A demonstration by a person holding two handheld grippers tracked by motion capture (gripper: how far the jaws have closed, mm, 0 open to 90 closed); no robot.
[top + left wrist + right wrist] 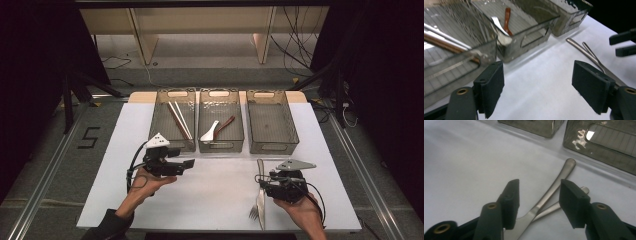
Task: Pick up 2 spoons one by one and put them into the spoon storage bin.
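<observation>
A metal knife (260, 200) and a fork (253, 214) lie crossed on the white table top at the front right. My right gripper (261, 181) hovers low over them. In the right gripper view its jaws (539, 195) straddle the longer handle (560, 176) and the shorter handle (584, 190), and the pads stand clear of the metal. My left gripper (190, 163) is at the front left, just before the baskets, open and empty (537, 85). The left gripper view also shows the two handles (580, 48) and the right gripper's jaw tips (624, 43).
Three clear mesh baskets stand in a row at the back. The left basket (172, 93) holds chopsticks (179, 120). In the middle basket (220, 93) lie a white spoon (210, 132) and a brown spoon (225, 125). The right basket (272, 145) holds nothing.
</observation>
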